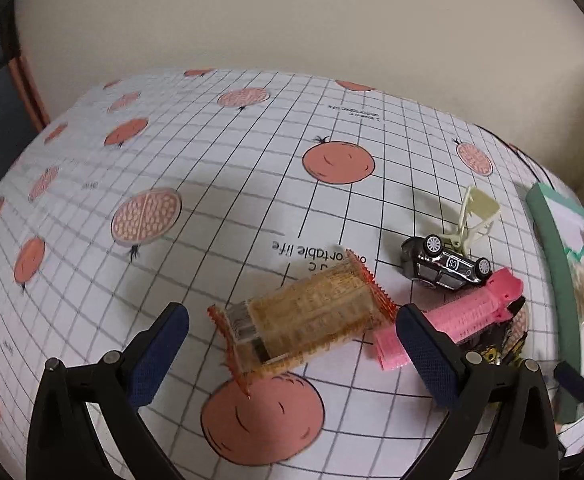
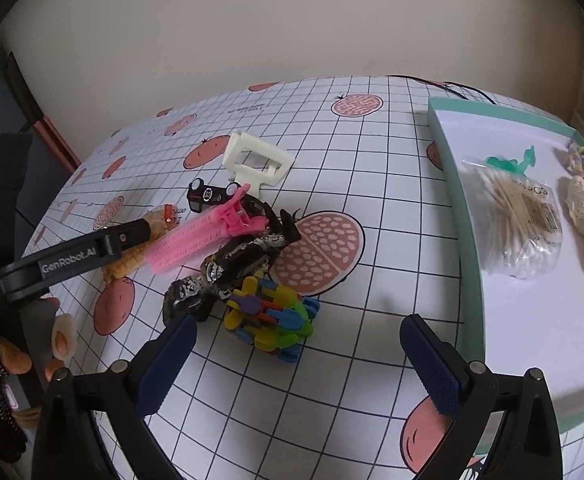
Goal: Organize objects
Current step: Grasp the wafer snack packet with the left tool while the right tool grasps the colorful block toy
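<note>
The orange packet [image 1: 303, 316] lies on the table [image 1: 220, 184], just ahead of the left gripper [image 1: 292, 354], between its wide-open, empty fingers. The right gripper [image 2: 299, 364] gapes empty near the clip ball [image 2: 272, 316].

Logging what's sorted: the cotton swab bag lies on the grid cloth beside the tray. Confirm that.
Not right. The swab bag lies inside the tray, on its white floor, not on the grid cloth beside it. The right wrist view shows this.

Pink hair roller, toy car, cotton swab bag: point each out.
pink hair roller [image 1: 463, 314], left wrist view, ribbed barrel
toy car [image 1: 449, 265], left wrist view, chrome underside
cotton swab bag [image 2: 519, 224], right wrist view, middle of the bag
</note>
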